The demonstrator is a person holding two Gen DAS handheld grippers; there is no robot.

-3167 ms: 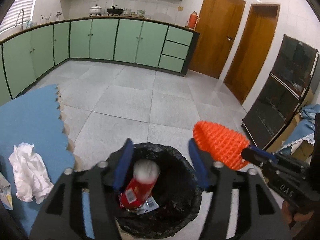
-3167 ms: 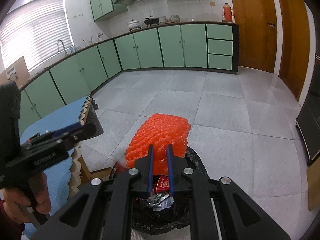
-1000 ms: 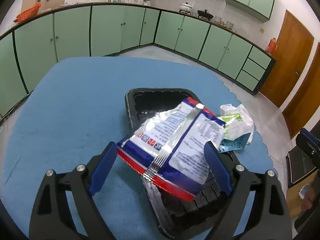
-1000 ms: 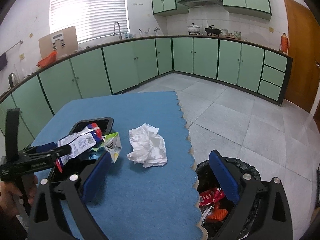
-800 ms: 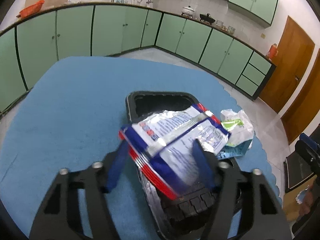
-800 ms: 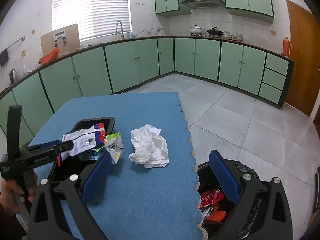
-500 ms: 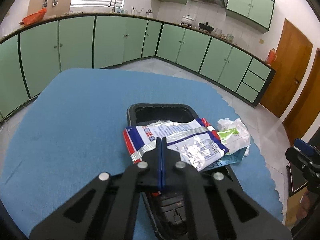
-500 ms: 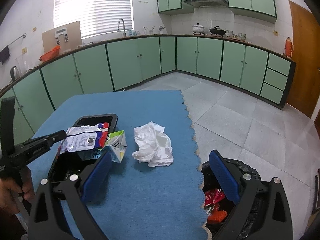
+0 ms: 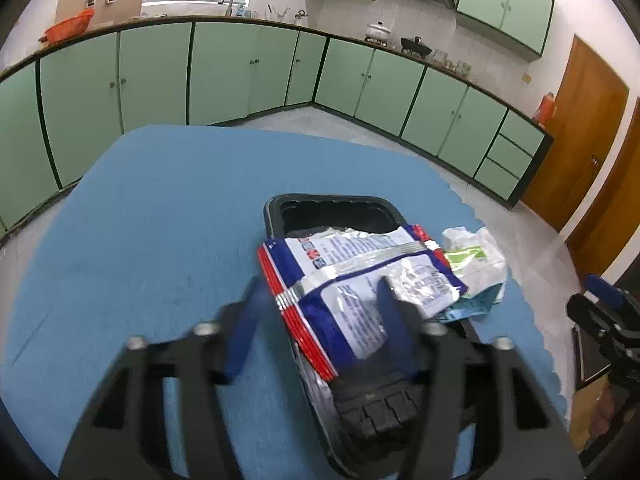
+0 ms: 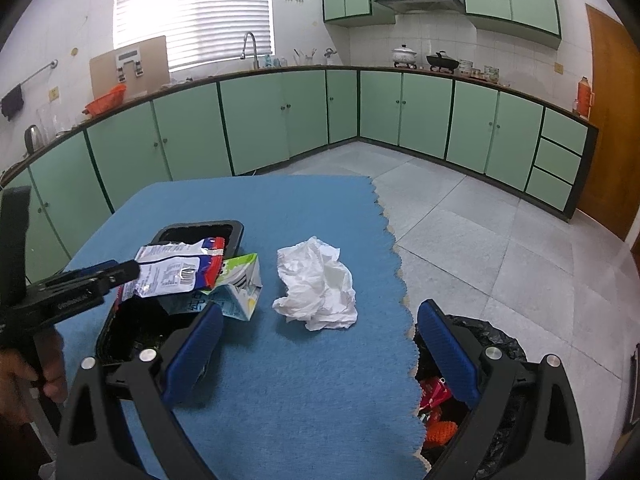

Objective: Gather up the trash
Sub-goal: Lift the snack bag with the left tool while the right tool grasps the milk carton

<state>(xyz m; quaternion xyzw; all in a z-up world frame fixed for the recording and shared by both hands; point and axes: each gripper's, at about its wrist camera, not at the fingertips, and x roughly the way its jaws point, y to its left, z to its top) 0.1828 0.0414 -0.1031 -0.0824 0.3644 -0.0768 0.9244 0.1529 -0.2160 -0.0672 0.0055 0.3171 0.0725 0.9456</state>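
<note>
Just inside the spread left hand-held gripper (image 9: 320, 296), snack wrapper (image 9: 360, 260) over black tray (image 9: 332, 200).

Crumpled tissue (image 10: 318, 284) sits clear; wrapper (image 9: 356, 280) covers tray (image 9: 332, 206).

wrapper (image 10: 176, 270) over tray (image 10: 200, 229) | carton (image 10: 240, 280) beside tray | tissue (image 10: 320, 284) right | bin (image 10: 504, 348) beyond table edge (image 10: 394, 264)

A home kitchen: green cabinets (image 10: 260, 124) line the walls, with a sink tap (image 10: 250, 46), pots (image 10: 404, 56) and an extractor hood (image 10: 420, 0).
</note>
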